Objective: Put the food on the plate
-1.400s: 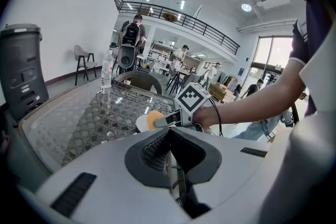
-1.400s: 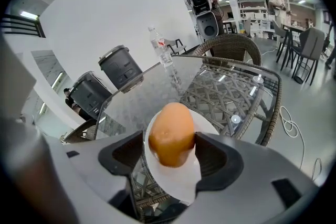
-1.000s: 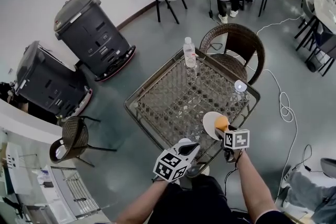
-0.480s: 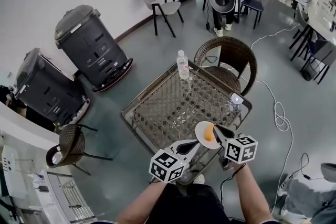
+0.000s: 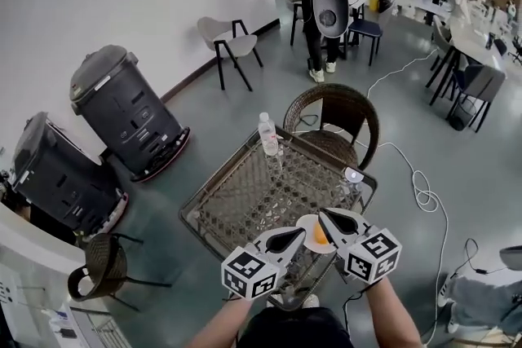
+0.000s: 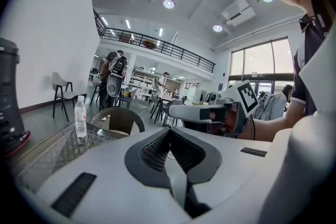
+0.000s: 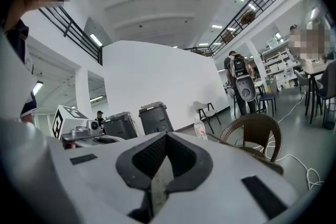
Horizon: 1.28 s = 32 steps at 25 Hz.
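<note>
A small white plate (image 5: pixel 307 224) lies near the front edge of the wicker-and-glass table (image 5: pixel 245 196), with a piece of orange food (image 5: pixel 320 233) on it. My right gripper (image 5: pixel 328 217) hovers just right of the plate, lifted off the table; its jaws (image 7: pixel 165 137) are shut with nothing between them. At the plate's left, my left gripper (image 5: pixel 297 236) is also raised, and its jaws (image 6: pixel 170 134) meet with nothing held. Each gripper view looks level across the room and does not show the plate. The right gripper (image 6: pixel 210 112) shows in the left gripper view.
A clear water bottle (image 5: pixel 267 134) stands at the table's far edge and a small round white object (image 5: pixel 352 174) at its right side. A wicker chair (image 5: pixel 333 115) is behind the table. Two dark machines (image 5: pixel 122 112) stand at the left. A white cable (image 5: pixel 422 193) lies on the floor.
The right gripper has shut and drawn back from the orange food, which stays on the plate. Both grippers have risen and the head view has tilted up toward the room.
</note>
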Each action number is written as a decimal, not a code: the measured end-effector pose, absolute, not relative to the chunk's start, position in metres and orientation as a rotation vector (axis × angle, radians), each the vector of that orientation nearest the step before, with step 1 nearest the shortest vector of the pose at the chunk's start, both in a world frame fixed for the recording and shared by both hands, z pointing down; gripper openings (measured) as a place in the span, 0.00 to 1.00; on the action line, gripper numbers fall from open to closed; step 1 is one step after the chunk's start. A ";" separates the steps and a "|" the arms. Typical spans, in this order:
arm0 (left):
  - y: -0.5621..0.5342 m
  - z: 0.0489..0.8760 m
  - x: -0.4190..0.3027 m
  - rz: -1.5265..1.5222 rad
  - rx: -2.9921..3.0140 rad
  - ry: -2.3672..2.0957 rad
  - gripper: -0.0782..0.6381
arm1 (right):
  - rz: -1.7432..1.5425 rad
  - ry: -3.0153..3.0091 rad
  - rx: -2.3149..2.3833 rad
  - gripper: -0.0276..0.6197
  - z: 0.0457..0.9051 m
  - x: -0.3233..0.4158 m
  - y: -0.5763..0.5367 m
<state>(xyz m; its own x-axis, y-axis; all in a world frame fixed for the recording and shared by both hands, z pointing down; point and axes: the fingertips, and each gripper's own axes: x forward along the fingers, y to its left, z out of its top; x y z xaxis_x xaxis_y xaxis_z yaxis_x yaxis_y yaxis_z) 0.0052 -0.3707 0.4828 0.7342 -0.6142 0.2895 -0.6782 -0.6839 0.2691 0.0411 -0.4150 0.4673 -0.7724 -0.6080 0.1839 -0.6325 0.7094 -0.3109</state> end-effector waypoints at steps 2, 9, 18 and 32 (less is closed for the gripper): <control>-0.372 0.478 0.004 0.251 2.589 -0.982 0.12 | 0.526 -2.840 1.045 0.05 0.461 0.039 -0.413; -0.367 0.460 -0.003 0.233 2.638 -0.909 0.12 | 0.492 -2.846 1.066 0.05 0.443 0.024 -0.396; -0.368 0.447 -0.009 0.211 2.690 -0.855 0.12 | 0.413 -2.858 1.094 0.05 0.420 0.014 -0.390; -0.363 0.440 -0.014 0.194 2.711 -0.844 0.12 | 0.395 -2.846 1.148 0.05 0.407 0.018 -0.385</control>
